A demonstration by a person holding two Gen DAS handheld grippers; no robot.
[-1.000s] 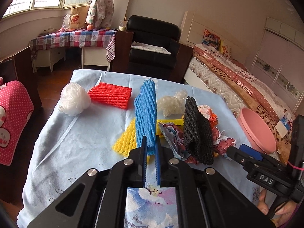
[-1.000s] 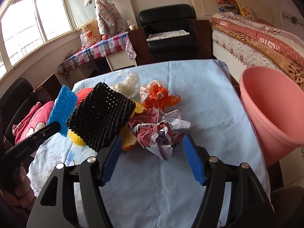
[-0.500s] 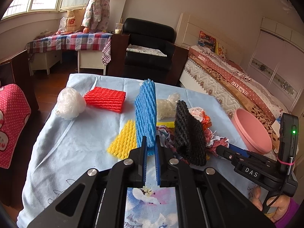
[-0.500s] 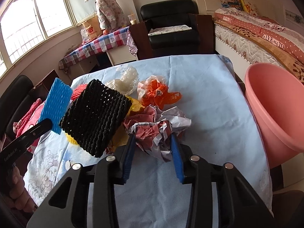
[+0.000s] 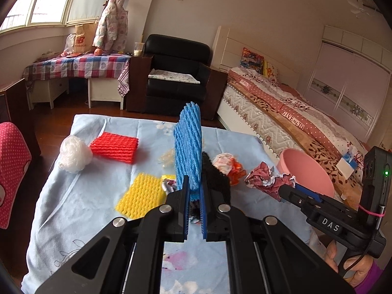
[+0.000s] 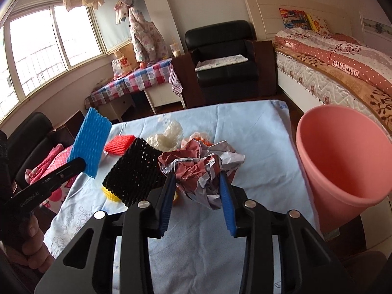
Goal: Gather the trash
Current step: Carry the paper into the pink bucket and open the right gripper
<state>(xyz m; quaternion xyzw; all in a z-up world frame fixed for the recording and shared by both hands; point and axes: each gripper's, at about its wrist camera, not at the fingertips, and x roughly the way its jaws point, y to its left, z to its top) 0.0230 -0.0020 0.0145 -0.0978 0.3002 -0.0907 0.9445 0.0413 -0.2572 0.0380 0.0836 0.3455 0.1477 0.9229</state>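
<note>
My left gripper (image 5: 194,183) is shut on a blue foam net (image 5: 188,147), which stands upright above the blue tablecloth (image 5: 73,208). My right gripper (image 6: 197,178) is shut on a crumpled red-and-white paper wad (image 6: 198,169) and holds it clear of the cloth. A black foam net (image 6: 134,171) sits tilted just left of that wad, close to the left gripper's right finger; what supports it is hidden. The pink bin (image 6: 343,159) stands off the table's right edge. In the left wrist view the right gripper (image 5: 287,191) carries the wad (image 5: 267,181) in front of the bin (image 5: 306,171).
More trash lies on the cloth: a red foam net (image 5: 114,147), a white plastic ball (image 5: 74,154), a yellow foam net (image 5: 144,193), an orange wrapper (image 5: 232,169) and clear plastic (image 6: 169,137). A bed (image 6: 343,73) runs along the right, a black armchair (image 6: 225,56) behind the table.
The right gripper's jaws closed from wide open onto the paper wad and lifted it off the cloth. The left gripper rose a little with the blue net still in it.
</note>
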